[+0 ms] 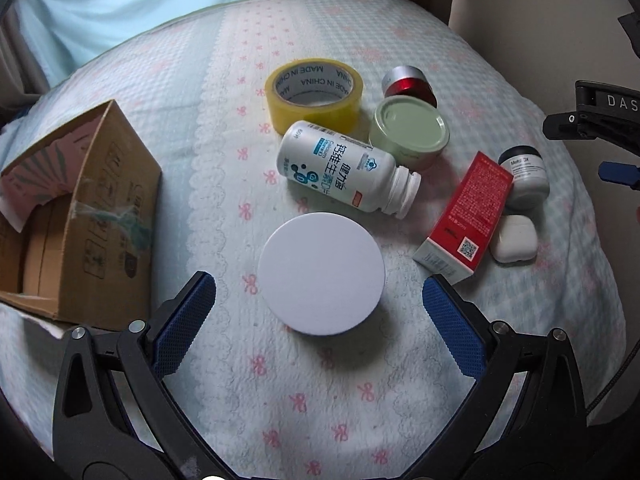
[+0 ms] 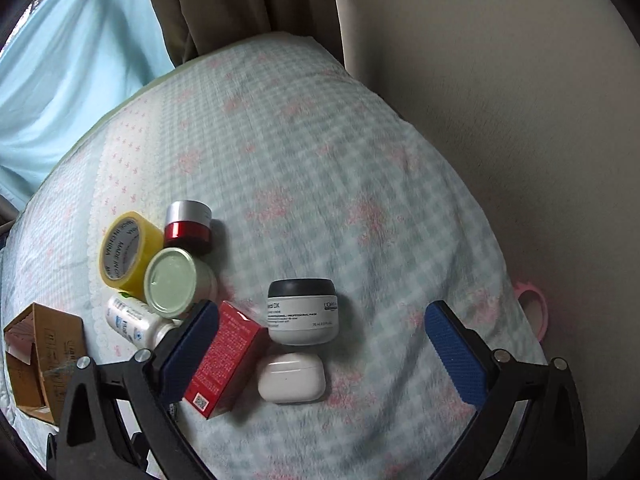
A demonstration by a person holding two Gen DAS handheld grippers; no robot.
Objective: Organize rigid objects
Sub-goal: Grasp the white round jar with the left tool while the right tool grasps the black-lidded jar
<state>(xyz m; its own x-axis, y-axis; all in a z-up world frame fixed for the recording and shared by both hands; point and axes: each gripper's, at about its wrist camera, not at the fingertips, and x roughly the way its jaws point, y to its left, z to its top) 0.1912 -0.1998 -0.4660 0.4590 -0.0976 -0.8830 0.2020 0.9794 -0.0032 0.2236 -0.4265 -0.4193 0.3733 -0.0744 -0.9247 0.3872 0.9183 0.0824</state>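
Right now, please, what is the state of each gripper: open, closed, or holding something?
Left gripper: open, holding nothing; the white round lid lies between its fingers.
Right gripper: open, holding nothing.

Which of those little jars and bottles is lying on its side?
The white vitamin bottle, lying beside the yellow tape roll. The green-lidded jar, red jar and grey L'Oréal jar all stand upright.

Four jars (image 1: 409, 131), two boxes (image 1: 464, 216), perhaps.
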